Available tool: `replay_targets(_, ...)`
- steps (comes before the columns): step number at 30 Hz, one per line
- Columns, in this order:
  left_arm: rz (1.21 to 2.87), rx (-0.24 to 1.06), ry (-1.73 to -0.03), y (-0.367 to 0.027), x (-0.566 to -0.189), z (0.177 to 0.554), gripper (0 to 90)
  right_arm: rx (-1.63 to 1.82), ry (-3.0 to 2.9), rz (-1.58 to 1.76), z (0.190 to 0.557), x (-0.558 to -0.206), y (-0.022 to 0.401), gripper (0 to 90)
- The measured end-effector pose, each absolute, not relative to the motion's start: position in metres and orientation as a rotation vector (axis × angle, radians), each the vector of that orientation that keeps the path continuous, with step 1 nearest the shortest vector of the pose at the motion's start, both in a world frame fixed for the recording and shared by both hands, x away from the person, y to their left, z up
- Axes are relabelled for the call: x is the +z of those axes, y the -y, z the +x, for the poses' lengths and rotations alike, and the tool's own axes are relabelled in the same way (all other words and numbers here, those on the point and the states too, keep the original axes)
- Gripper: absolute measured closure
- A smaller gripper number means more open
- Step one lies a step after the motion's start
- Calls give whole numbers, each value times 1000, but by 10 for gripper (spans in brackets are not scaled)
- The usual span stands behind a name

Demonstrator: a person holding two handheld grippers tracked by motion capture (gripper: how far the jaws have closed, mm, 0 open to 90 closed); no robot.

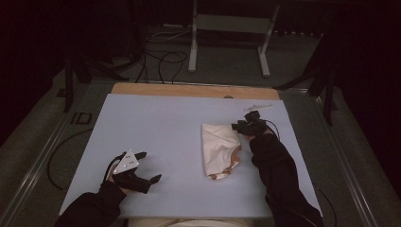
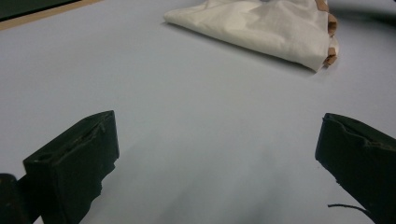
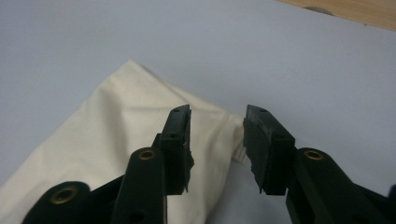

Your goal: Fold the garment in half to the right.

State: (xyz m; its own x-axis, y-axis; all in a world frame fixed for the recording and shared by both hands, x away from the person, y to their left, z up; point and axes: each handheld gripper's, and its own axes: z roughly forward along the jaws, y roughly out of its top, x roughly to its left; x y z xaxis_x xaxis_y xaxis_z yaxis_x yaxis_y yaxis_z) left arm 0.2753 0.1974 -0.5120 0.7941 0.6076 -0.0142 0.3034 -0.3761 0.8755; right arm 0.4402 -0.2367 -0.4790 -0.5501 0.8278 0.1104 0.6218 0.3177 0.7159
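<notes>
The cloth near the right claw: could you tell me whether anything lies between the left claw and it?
Nothing visible does. The left claw stands open over the bare blue mat, and only open mat lies between it and the cloth. The right claw sits at the cloth's far corner, off that path.

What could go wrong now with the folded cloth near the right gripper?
The right gripper is open over the corner of the cream cloth, so a grip may miss it or catch one layer. Pulling could undo the fold. The left gripper is open, far from it, and cannot steady it.
</notes>
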Motion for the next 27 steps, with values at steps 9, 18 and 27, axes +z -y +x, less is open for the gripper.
replay_targets(9, 1983, 368, -663, -194, -512, 276, 6, 960, -2372, 1411, 464, -502, 226, 657)
replay_targets(18, 1978, 357, -668, -194, -512, 276, 6, 923, -2340, 1315, 461, -491, 222, 900)
replay_targets(27, 1980, 361, -670, -194, -512, 276, 6, 956, -2285, 1248, 460, -477, 229, 900)
